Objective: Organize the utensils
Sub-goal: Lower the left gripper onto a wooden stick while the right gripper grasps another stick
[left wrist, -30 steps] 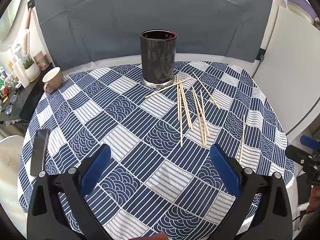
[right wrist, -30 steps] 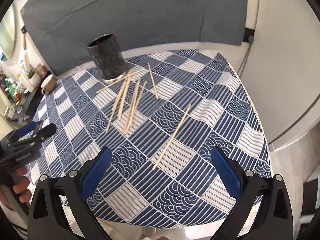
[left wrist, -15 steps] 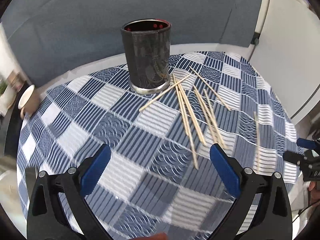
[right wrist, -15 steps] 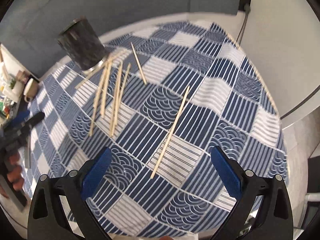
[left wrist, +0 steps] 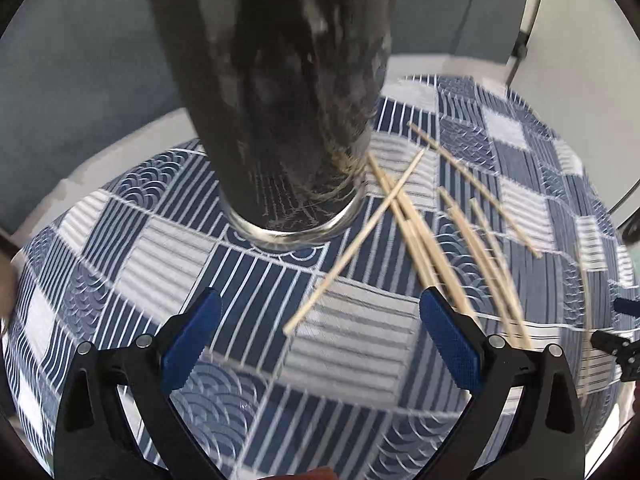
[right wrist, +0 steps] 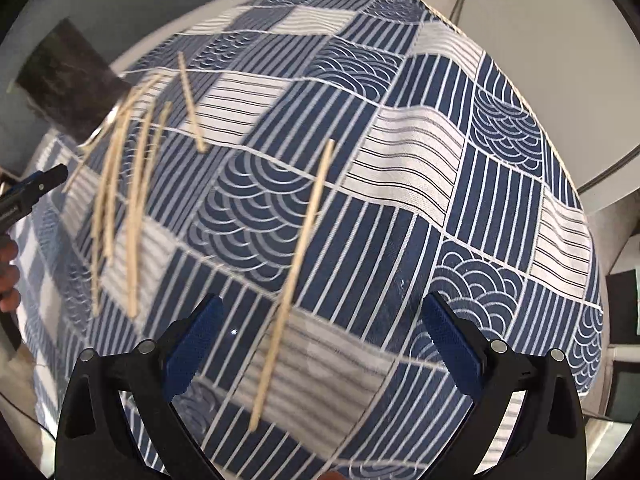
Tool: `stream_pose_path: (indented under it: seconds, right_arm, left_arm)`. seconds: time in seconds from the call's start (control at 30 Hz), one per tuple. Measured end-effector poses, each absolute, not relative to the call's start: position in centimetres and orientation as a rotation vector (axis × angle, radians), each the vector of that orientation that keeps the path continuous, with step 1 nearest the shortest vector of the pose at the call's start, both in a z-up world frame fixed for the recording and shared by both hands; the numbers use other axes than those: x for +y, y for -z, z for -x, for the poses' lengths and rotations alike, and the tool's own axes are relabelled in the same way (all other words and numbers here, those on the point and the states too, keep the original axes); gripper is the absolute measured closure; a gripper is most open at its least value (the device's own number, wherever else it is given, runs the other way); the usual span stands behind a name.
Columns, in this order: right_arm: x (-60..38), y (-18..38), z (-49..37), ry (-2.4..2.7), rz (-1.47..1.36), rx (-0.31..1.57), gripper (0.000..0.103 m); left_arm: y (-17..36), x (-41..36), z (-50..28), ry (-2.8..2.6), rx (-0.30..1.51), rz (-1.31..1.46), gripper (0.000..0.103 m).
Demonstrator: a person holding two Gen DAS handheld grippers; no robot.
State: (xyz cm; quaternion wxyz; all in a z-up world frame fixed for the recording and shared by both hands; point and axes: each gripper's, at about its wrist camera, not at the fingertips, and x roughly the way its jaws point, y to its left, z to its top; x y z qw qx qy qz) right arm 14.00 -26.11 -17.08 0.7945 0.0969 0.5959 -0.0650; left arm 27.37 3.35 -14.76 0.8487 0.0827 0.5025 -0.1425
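Left tongs [left wrist: 320, 336] spread wide, empty, facing the dark holder [left wrist: 280, 120]. Right tongs [right wrist: 320, 340] likewise agape, seemingly straddling one chopstick [right wrist: 298, 264] on the counter [right wrist: 420, 152].

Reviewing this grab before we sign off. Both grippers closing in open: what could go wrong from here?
1. The left gripper is close to the tall holder; a bump could tip it.
2. The lone chopstick lies flat on the cloth; the right gripper may pinch fabric or roll it.
3. The piled chopsticks cross each other, so pulling one may scatter the rest.
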Motion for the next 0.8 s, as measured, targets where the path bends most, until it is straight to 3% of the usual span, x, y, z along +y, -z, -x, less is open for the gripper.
stream_pose_path:
  seconds: [0.23,0.7,0.73,0.8]
  right_arm:
    - [-25.7,18.1,-14.0,0.201,-0.173,1.263,0.007]
    - [-26.2,18.3,-15.7,0.248,-0.219,1.290,0.007]
    - [-26.2,18.3,-15.9,0.249,-0.219,1.296,0.007]
    - [-26.2,18.2,-16.1,0.235,-0.206,1.299,0.010]
  left_arm:
    - [17.5,3.1,-29.3,0.380,1.125,-0.214,0.006]
    - [18.2,2.4,-29.6,0.321,1.061,-0.217,0.004]
    - [18.2,2.5,-29.6,0.322,1.064,-0.213,0.005]
    - [17.8,2.2,-29.6,0.330,1.053,-0.216,0.022]
